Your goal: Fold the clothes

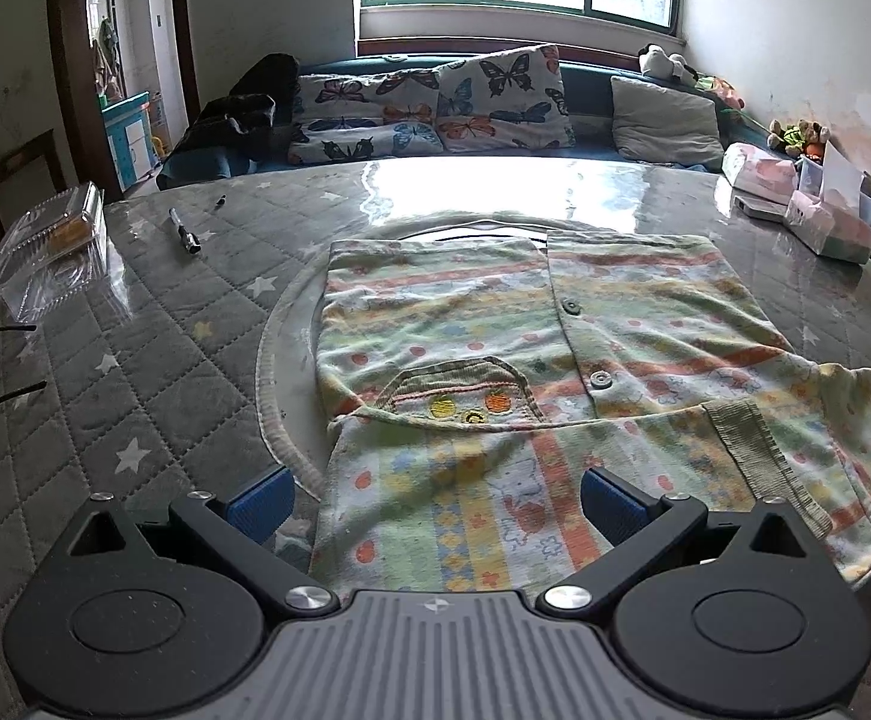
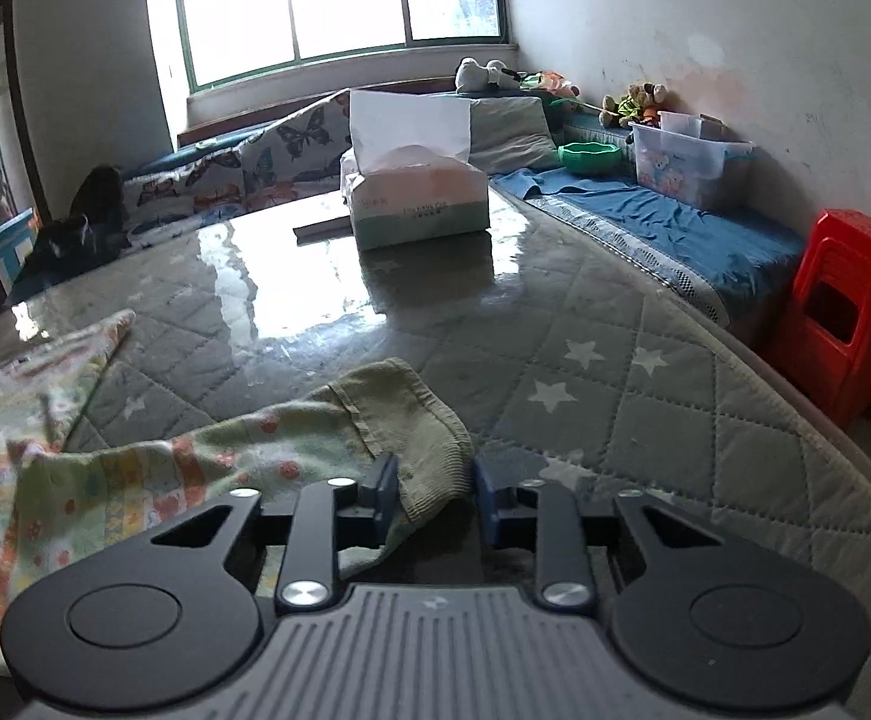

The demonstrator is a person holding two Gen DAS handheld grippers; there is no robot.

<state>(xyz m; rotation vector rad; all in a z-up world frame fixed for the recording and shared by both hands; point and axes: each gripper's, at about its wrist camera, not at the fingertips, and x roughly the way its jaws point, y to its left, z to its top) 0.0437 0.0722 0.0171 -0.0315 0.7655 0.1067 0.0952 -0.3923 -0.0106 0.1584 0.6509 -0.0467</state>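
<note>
A small striped child's cardigan (image 1: 465, 312) with buttons and a green pocket (image 1: 459, 396) lies flat on a grey quilted table (image 1: 135, 360). One sleeve is folded across its near edge. My left gripper (image 1: 432, 504) hovers over that folded sleeve, open wide, with nothing between its blue pads (image 1: 258, 504). In the right wrist view the other sleeve stretches out from the cardigan body (image 2: 15, 420). Its green ribbed cuff (image 2: 417, 420) sits bunched between the narrow-set fingers of my right gripper (image 2: 432, 486), which looks shut on it.
A tissue box (image 2: 417, 198) stands mid-table beyond the cuff. A red stool (image 2: 849, 312) is off the table's right edge. A clear plastic box (image 1: 45, 252) and a pen (image 1: 185, 232) lie at the left. Tissue packs (image 1: 759, 171) sit far right, cushions (image 1: 435, 102) behind.
</note>
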